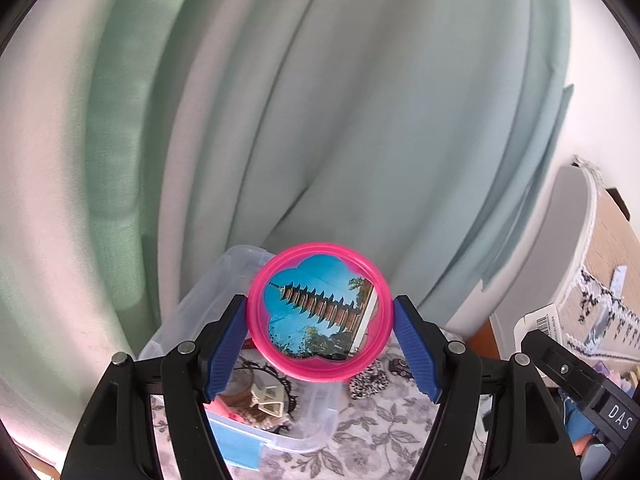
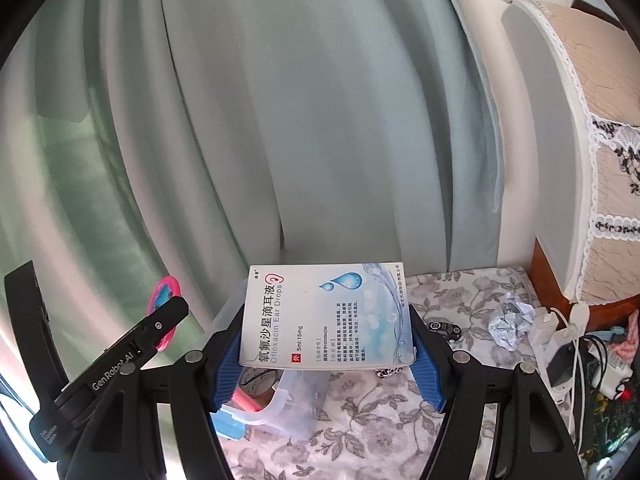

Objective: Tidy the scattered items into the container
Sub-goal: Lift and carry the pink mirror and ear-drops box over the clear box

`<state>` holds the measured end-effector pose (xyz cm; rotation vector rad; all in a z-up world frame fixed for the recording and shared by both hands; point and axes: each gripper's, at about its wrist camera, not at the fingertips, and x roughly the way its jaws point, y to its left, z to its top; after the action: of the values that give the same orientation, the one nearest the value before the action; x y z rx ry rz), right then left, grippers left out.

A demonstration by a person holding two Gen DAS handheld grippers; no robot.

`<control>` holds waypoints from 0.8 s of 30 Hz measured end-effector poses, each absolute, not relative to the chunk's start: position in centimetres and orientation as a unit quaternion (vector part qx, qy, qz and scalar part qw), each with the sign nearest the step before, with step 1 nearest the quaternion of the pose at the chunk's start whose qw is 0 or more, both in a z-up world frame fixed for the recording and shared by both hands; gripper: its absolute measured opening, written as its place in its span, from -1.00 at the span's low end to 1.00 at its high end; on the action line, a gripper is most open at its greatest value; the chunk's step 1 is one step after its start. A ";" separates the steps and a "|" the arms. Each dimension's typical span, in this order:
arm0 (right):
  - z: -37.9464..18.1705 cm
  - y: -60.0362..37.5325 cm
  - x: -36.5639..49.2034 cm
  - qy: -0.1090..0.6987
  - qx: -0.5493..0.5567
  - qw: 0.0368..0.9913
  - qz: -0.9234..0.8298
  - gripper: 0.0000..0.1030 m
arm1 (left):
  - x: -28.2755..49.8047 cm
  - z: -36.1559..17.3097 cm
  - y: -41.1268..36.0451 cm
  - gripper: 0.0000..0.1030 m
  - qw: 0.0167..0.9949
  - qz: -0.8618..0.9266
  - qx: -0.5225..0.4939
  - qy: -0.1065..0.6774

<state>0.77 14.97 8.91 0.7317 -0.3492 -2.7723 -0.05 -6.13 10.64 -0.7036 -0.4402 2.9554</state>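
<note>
Left wrist: pink disc (image 1: 319, 312) clamped (blue pads)

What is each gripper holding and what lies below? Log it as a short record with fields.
left gripper: shut on pink round mirror, held up by its rim
right gripper: shut on ear drops box
container: clear plastic, below both, already holds small items
surface: flowered cloth
still loose: crumpled paper
</note>
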 end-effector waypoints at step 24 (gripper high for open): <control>1.5 0.9 -7.2 -0.006 0.382 0.206 -0.901 0.44 | -5.5 2.6 -14.8 0.43 -0.017 0.921 -0.335 -0.200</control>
<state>-7.23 0.93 1.51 1.0631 -0.0159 -2.5097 -5.52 -14.82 2.59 -1.0623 -0.6360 2.9233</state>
